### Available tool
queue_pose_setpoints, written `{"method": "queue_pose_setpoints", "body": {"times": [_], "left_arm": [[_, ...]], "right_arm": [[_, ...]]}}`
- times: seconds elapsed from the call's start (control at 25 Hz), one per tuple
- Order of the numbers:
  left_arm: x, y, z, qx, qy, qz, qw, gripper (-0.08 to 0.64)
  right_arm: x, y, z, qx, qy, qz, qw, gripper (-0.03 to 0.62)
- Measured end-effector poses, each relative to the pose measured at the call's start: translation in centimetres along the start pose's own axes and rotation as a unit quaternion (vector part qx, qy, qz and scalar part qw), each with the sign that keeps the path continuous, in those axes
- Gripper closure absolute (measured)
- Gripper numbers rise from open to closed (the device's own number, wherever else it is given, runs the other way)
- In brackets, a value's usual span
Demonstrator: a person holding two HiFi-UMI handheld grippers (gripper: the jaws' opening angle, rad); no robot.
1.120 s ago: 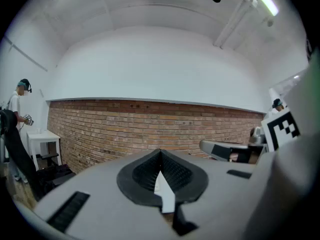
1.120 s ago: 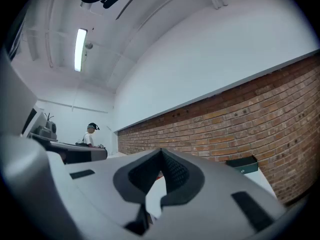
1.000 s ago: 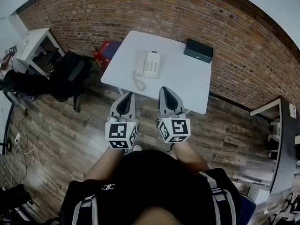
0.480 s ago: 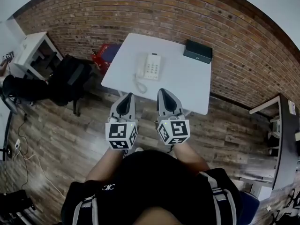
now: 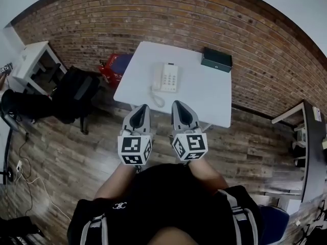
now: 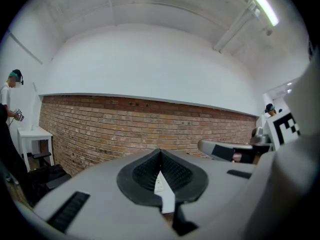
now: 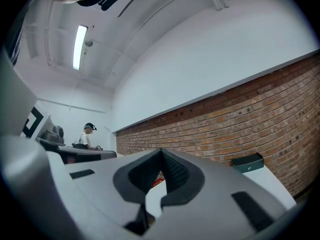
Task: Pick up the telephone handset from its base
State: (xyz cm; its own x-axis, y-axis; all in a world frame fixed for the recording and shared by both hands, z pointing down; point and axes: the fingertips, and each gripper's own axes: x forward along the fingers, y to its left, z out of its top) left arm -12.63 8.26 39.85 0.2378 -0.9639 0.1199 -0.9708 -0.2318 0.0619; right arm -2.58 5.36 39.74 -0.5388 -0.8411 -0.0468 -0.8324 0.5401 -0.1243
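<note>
A white telephone (image 5: 167,78) lies on the white table (image 5: 204,93), its handset (image 5: 158,76) resting on the left side of the base. A coiled cord (image 5: 156,99) trails toward the table's near edge. My left gripper (image 5: 141,107) and right gripper (image 5: 178,104) are held side by side just short of that edge, pointing at the phone, both shut and empty. In the left gripper view the left gripper (image 6: 160,152) shows its jaws meeting at the tip. The right gripper (image 7: 161,152) shows the same in the right gripper view. The phone is hidden behind the jaws in both gripper views.
A dark box (image 5: 216,59) sits at the table's far right corner, also visible as the box (image 7: 247,162). A brick wall (image 5: 102,19) runs behind. A black bag (image 5: 76,88), a red item (image 5: 115,65) and a white side table (image 5: 31,55) stand left. A person (image 7: 87,135) stands far off.
The table and telephone have drawn nearer in the head view. Both grippers have moved forward together toward the table's near edge, still shut.
</note>
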Motion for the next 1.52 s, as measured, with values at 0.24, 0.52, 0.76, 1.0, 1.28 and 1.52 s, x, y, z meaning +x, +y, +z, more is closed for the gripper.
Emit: {"method": "queue_pose_setpoints", "body": {"times": [0.24, 0.52, 0.76, 1.0, 1.28, 1.52], "left_arm": [[0.0, 1.6, -0.4, -0.004, 0.004, -0.007, 1.0000, 0.560], [2.0, 1.7, -1.3, -0.008, 0.015, -0.013, 0.9998, 0.560], [5.0, 1.4, -1.4, -0.003, 0.023, -0.010, 0.9997, 0.560], [9.4, 1.5, -1.0, 0.005, 0.028, -0.005, 0.9996, 0.560], [14.9, 2.3, -0.9, 0.005, 0.039, 0.004, 0.9992, 0.560], [19.1, 2.5, -0.7, 0.002, 0.051, 0.019, 0.9985, 0.560]], "right_arm": [[0.9, 1.3, -0.6, -0.005, 0.006, -0.004, 1.000, 0.594], [1.9, -0.1, -1.1, 0.007, 0.005, -0.007, 1.000, 0.594], [4.0, -3.2, -1.6, 0.030, 0.006, -0.007, 0.999, 0.594], [7.4, -6.3, -1.9, 0.037, 0.007, -0.002, 0.999, 0.594], [11.9, -9.6, -1.5, 0.033, 0.007, 0.012, 0.999, 0.594], [15.3, -12.4, -1.1, 0.037, 0.012, 0.030, 0.999, 0.594]]}}
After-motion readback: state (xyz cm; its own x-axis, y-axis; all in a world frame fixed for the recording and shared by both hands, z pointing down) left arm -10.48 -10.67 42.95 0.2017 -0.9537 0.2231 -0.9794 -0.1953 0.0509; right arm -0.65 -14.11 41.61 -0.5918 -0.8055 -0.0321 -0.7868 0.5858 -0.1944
